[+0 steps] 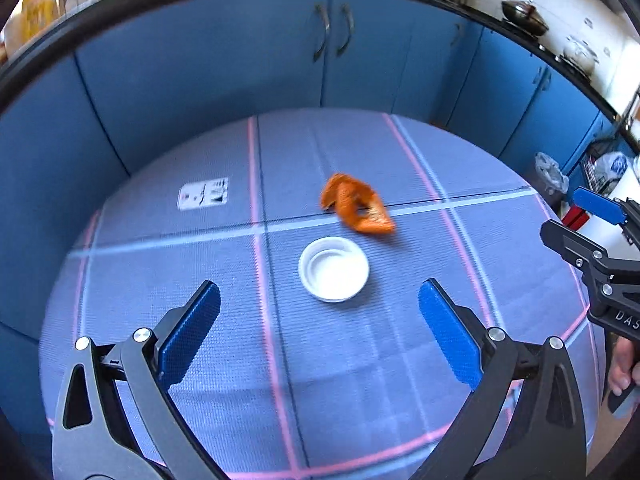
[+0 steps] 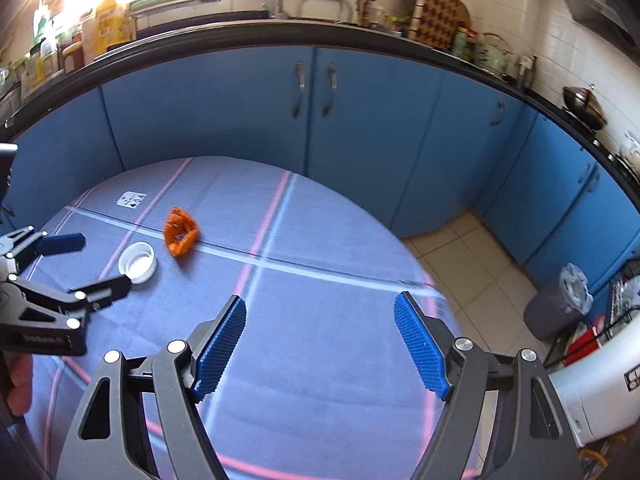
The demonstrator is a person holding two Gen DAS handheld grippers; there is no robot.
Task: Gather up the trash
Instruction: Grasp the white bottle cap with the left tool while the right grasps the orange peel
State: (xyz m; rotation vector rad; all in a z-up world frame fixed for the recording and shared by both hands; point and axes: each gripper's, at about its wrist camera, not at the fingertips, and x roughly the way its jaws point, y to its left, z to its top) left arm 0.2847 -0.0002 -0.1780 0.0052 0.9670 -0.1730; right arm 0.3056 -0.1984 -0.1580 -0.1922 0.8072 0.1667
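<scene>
A white round lid [image 1: 333, 269] lies on the blue-checked tablecloth [image 1: 224, 360], with a crumpled orange wrapper [image 1: 356, 204] just beyond it. My left gripper [image 1: 320, 320] is open and empty, its jaws wide, hovering just short of the lid. In the right wrist view the lid [image 2: 137, 262] and wrapper [image 2: 181, 237] lie at the far left, with the left gripper [image 2: 86, 264] around the lid's near side. My right gripper [image 2: 320, 340] is open and empty over the table's right part, away from both pieces. It also shows at the right edge of the left wrist view [image 1: 580, 220].
Blue cabinets [image 2: 320, 120] curve behind the round table under a dark, cluttered counter. A grey bin with a plastic liner [image 2: 556, 304] stands on the tiled floor at the right, next to a white appliance [image 2: 600, 380]. A white label [image 1: 203, 193] lies on the cloth.
</scene>
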